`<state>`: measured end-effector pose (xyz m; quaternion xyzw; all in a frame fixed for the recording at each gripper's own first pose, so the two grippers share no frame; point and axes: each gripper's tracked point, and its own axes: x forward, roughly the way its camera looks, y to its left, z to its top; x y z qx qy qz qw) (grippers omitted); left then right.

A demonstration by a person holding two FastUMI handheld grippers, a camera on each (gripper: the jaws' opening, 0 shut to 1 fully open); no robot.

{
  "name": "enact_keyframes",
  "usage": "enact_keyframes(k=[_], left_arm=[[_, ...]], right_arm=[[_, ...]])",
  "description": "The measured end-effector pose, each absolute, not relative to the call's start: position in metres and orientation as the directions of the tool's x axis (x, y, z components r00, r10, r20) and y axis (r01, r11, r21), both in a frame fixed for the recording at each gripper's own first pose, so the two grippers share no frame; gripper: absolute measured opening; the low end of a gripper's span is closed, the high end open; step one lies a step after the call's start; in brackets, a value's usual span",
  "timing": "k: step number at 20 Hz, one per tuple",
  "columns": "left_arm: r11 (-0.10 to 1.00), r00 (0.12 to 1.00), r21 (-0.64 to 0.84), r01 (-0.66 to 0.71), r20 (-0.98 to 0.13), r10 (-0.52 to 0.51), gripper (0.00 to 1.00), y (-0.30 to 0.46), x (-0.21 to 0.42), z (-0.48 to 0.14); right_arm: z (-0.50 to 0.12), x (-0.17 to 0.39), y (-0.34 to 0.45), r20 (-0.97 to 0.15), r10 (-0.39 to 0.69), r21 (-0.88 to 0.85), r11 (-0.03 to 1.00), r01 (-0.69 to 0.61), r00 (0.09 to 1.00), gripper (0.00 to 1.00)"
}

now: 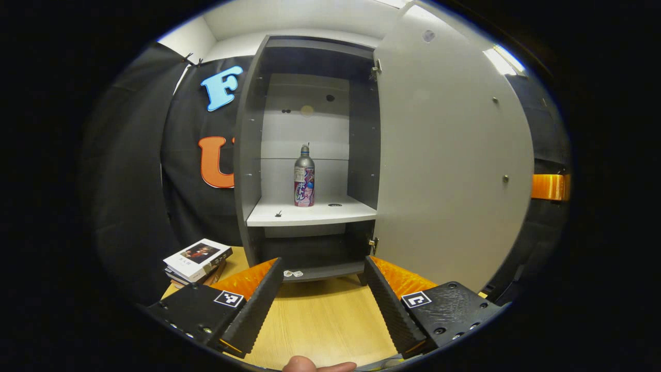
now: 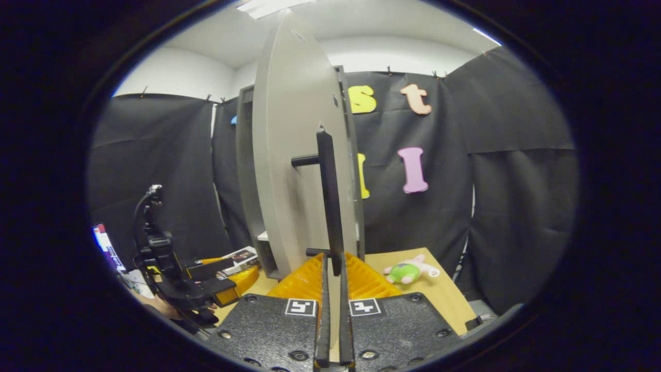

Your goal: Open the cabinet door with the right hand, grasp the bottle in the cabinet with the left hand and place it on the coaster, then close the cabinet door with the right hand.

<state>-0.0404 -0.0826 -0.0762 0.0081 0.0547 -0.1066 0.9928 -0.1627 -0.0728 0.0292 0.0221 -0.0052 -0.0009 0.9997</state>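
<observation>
Right hand-held gripper clamped on door handle | left hand-held gripper wide — bottle upright on shelf

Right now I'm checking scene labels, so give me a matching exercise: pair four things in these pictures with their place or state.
Things:
1. silver bottle with a pink label
2. grey cabinet door
3. stack of books
4. green and pink plush toy

Places or states:
A. lying on the wooden table right of the cabinet
B. swung open
C. upright on the white shelf
D. on the table left of the cabinet

Pairs: 1-C, 2-B, 3-D, 4-A
</observation>
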Motion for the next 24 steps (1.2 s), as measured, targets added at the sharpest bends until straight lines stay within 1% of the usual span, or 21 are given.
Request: enact_keyframes(k=[2, 3, 4, 5, 6, 7, 8, 9, 10, 11, 13, 14, 16, 17, 19, 21, 22, 23, 24], left_arm=[[0.976, 0.97, -0.005, 0.218, -0.108, -0.217, 0.95, -0.088, -0.031, -0.075], [0.975, 0.969, -0.009, 0.221, -0.107, -0.221, 0.95, -0.092, -0.027, -0.074], [0.975, 0.969, -0.011, 0.223, -0.107, -0.223, 0.95, -0.095, -0.024, -0.073], [0.974, 0.968, -0.012, 0.228, -0.107, -0.228, 0.95, -0.099, -0.021, -0.073], [0.972, 0.967, -0.008, 0.234, -0.105, -0.234, 0.95, -0.103, -0.018, -0.072], [0.971, 0.966, 0.001, 0.239, -0.105, -0.238, 0.95, -0.108, -0.016, -0.071], [0.969, 0.964, 0.01, 0.245, -0.106, -0.243, 0.95, -0.112, -0.014, -0.071], [0.968, 0.963, 0.019, 0.25, -0.104, -0.247, 0.95, -0.115, -0.012, -0.07], [0.967, 0.963, 0.027, 0.254, -0.101, -0.25, 0.95, -0.119, -0.01, -0.069], [0.966, 0.963, 0.034, 0.256, -0.099, -0.252, 0.95, -0.122, -0.007, -0.068], [0.966, 0.964, 0.042, 0.255, -0.092, -0.25, 0.95, -0.128, 0.0, -0.063], [0.966, 0.965, 0.045, 0.253, -0.087, -0.249, 0.95, -0.13, 0.004, -0.061], [0.969, 0.969, 0.062, 0.241, -0.075, -0.236, 0.95, -0.131, 0.014, -0.053], [0.97, 0.971, 0.073, 0.231, -0.072, -0.226, 0.95, -0.131, 0.02, -0.051], [0.975, 0.977, 0.088, 0.206, -0.08, -0.199, 0.95, -0.127, 0.035, -0.05], [0.981, 0.985, 0.09, 0.17, -0.05, -0.166, 0.98, -0.12, 0.057, -0.041], [0.983, 0.987, 0.093, 0.16, -0.031, -0.158, 0.96, -0.118, 0.07, -0.035], [0.984, 0.989, 0.097, 0.15, -0.02, -0.148, 0.96, -0.115, 0.085, -0.03], [0.985, 0.99, 0.104, 0.14, -0.017, -0.139, 0.96, -0.113, 0.1, -0.026]], right_arm=[[0.036, -0.18, -0.099, 0.045, -0.089, 0.082, 0.993, 0.085, 0.995, 0.11], [0.038, -0.189, -0.115, 0.051, -0.131, 0.091, 0.988, 0.126, 0.99, 0.18], [0.04, -0.194, -0.122, 0.051, -0.118, 0.108, 0.988, 0.112, 0.992, 0.14], [0.038, -0.199, -0.128, 0.045, -0.123, 0.131, 0.985, 0.116, 0.991, 0.31], [0.037, -0.202, -0.136, 0.048, -0.145, 0.148, 0.98, 0.136, 0.988, 0.43], [0.042, -0.199, -0.144, 0.063, -0.158, 0.16, 0.976, 0.146, 0.985, 0.6], [0.047, -0.199, -0.147, 0.084, -0.168, 0.172, 0.973, 0.152, 0.982, 0.53], [0.051, -0.199, -0.149, 0.101, -0.177, 0.179, 0.971, 0.157, 0.979, 0.61], [0.052, -0.199, -0.151, 0.111, -0.178, 0.177, 0.972, 0.157, 0.978, 0.55], [0.049, -0.193, -0.151, 0.115, -0.171, 0.174, 0.973, 0.15, 0.978, 0.67], [0.043, -0.187, -0.16, 0.094, -0.172, 0.16, 0.975, 0.156, 0.981, 0.7], [0.041, -0.186, -0.164, 0.08, -0.18, 0.16, 0.973, 0.165, 0.98, 0.68], [0.039, -0.187, -0.177, 0.07, -0.197, 0.176, 0.967, 0.183, 0.978, 0.83], [0.039, -0.186, -0.185, 0.065, -0.212, 0.19, 0.962, 0.197, 0.975, 0.92], [0.038, -0.174, -0.198, 0.052, -0.221, 0.213, 0.955, 0.206, 0.974, 0.95], [0.035, -0.168, -0.217, 0.037, -0.261, 0.209, 0.946, 0.248, 0.965, 0.95], [0.029, -0.166, -0.226, 0.021, -0.276, 0.19, 0.945, 0.267, 0.961, 0.89], [0.024, -0.163, -0.235, 0.0, -0.299, 0.166, 0.941, 0.295, 0.954, 0.92], [0.019, -0.164, -0.245, -0.022, -0.328, 0.142, 0.934, 0.328, 0.944, 0.98]])
